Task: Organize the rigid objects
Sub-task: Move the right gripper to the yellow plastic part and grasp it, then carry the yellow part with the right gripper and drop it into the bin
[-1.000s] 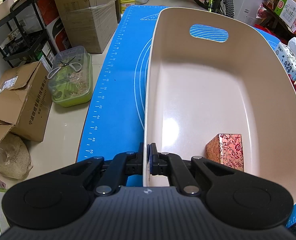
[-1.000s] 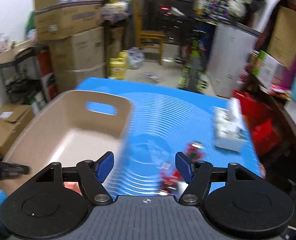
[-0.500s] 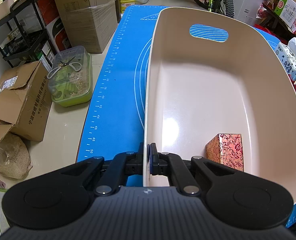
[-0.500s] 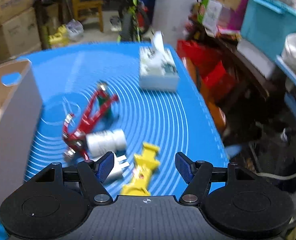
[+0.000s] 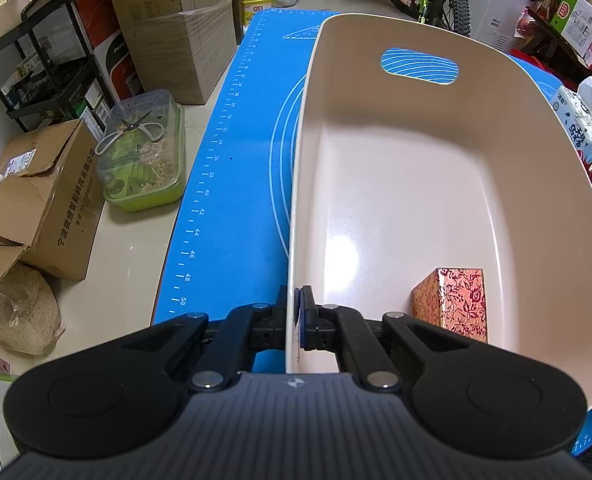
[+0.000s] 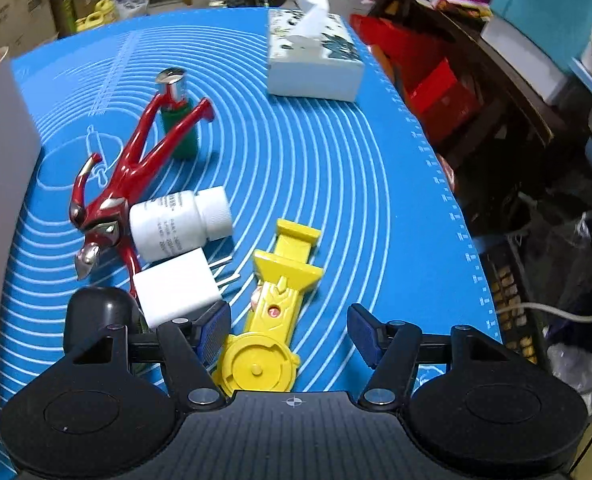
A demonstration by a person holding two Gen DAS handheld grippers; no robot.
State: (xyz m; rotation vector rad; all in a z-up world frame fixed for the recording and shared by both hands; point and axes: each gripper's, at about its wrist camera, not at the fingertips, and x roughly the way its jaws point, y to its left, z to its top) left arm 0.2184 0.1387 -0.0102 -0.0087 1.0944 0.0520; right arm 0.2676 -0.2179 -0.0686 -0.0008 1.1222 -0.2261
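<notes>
In the left wrist view my left gripper [image 5: 297, 316] is shut on the near rim of a beige plastic bin [image 5: 427, 200], one finger on each side of the wall. A red floral box [image 5: 453, 304] lies inside it at the near right. In the right wrist view my right gripper [image 6: 290, 330] hovers low over a yellow toy [image 6: 274, 312] on the blue mat [image 6: 335, 168]. Its jaws are closing, with the toy's round end between them and no pad touching it. Left of it lie a white charger [image 6: 178, 290], a white pill bottle [image 6: 180, 222], a red figure [image 6: 132, 176] and a green bottle [image 6: 180, 120].
A tissue box [image 6: 311, 56] stands at the mat's far side. The bin's wall [image 6: 0, 200] rises at the left in the right wrist view. A black round object [image 6: 96, 312] sits by the charger. Cardboard boxes [image 5: 36, 204] and a green tub [image 5: 144, 152] are on the floor left.
My right gripper swung right from above the bin and came down over the loose objects, ending close above the yellow toy. The left gripper has stayed clamped on the bin rim.
</notes>
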